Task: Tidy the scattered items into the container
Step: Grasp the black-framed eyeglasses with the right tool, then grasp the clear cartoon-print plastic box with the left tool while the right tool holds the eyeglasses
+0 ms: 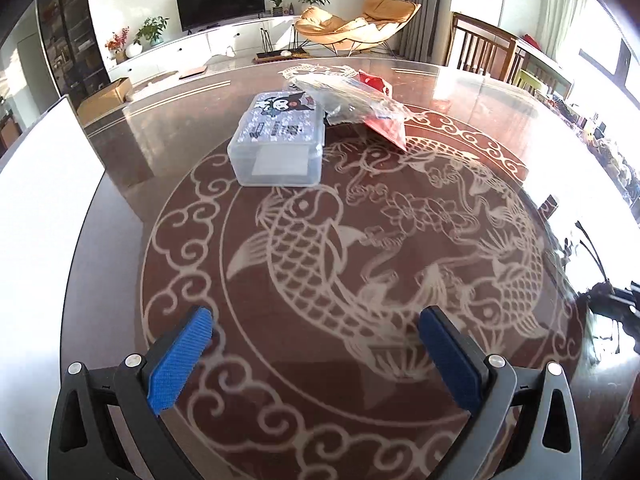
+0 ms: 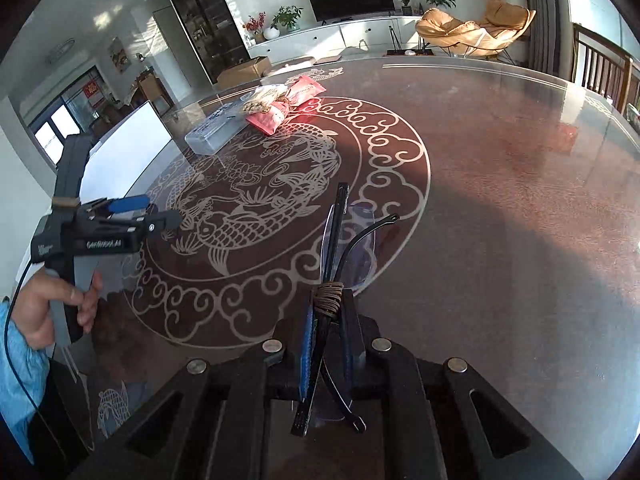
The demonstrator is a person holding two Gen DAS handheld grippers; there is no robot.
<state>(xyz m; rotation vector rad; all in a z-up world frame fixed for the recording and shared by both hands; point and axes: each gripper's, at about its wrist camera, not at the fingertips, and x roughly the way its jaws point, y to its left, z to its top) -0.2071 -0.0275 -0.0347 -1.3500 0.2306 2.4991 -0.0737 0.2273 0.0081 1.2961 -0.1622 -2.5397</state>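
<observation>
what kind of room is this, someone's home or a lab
Most likely a home, an open living and dining room. A flat television stands on a long white cabinet with potted plants, a tan lounge chair sits near the curtains, and the work happens on a large glass-topped dining table with wooden chairs around it.

Both handheld grippers are black, angular frames with triangular cut-outs and round silver screw heads at the pivots, and their fingers carry ribbed blue pads (image 1: pixel 181 360). Seen from the side, the left gripper (image 2: pixel 154 210) has a pistol-style handle, white lettering along its body (too blurred to read) and a tan band around its upright part. A thin black cable (image 2: pixel 16 292) trails from it past the person's hand (image 2: pixel 48 308), whose sleeve (image 2: pixel 18 364) is light blue.
</observation>
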